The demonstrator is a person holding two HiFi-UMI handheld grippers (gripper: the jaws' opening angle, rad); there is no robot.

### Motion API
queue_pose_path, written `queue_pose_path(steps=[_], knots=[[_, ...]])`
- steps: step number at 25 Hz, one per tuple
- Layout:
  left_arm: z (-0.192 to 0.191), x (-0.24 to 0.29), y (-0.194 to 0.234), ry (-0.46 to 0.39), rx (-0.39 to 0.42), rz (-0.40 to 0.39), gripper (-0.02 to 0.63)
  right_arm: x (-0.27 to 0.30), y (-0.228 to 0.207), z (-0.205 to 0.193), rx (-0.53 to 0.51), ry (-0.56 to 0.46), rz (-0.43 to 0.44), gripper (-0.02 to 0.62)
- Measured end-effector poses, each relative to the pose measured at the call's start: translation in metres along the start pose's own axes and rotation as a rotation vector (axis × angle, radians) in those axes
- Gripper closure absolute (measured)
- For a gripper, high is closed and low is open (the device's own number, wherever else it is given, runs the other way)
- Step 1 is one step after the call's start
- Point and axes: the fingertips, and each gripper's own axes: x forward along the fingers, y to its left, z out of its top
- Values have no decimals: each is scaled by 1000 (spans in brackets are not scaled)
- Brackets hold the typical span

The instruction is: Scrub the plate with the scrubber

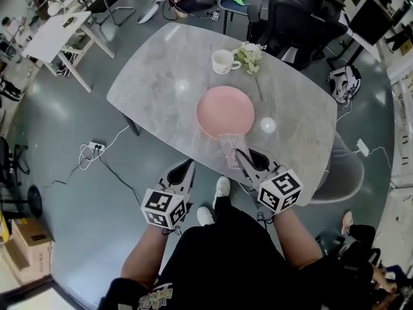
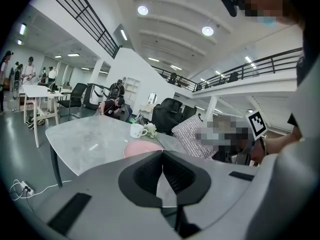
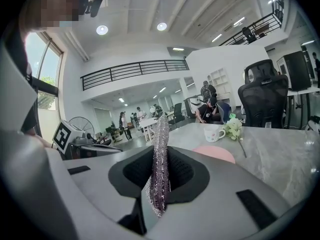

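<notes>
A pink plate [image 1: 225, 111] lies on the grey marble table [image 1: 161, 82], near its front edge. My right gripper [image 1: 244, 155] is shut on a silvery, sparkly scrubber [image 1: 230, 149] that stands up between its jaws; the scrubber's top edge reaches the plate's near rim in the head view. In the right gripper view the scrubber [image 3: 159, 164] rises upright between the jaws, with the plate [image 3: 214, 154] ahead to the right. My left gripper [image 1: 182, 173] is shut and empty, held below the table's front edge. Its view shows the plate [image 2: 142, 148] beyond the closed jaws.
A white mug [image 1: 223, 61] and a small bunch of white flowers [image 1: 250, 57] stand behind the plate. A small clear glass [image 1: 268, 125] sits right of the plate. Black office chairs [image 1: 303, 18] stand behind the table. Cables and a power strip [image 1: 95, 148] lie on the floor at left.
</notes>
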Motion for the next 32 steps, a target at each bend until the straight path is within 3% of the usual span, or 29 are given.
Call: queue_pose_path(steps=[12,21,27,32], knots=[[6,71,44,80,-17,71,588,47,-70,11,34,40,6,520],[-8,112,71,151,-96,138,586,75,-111,5,49,89,27,520],[-19,136,82,204,-130,169,498,88,-129,-2,79,110,59,520],[-32,154,92,244,-174,203,474,95,-137,-8,76,130,81,520]])
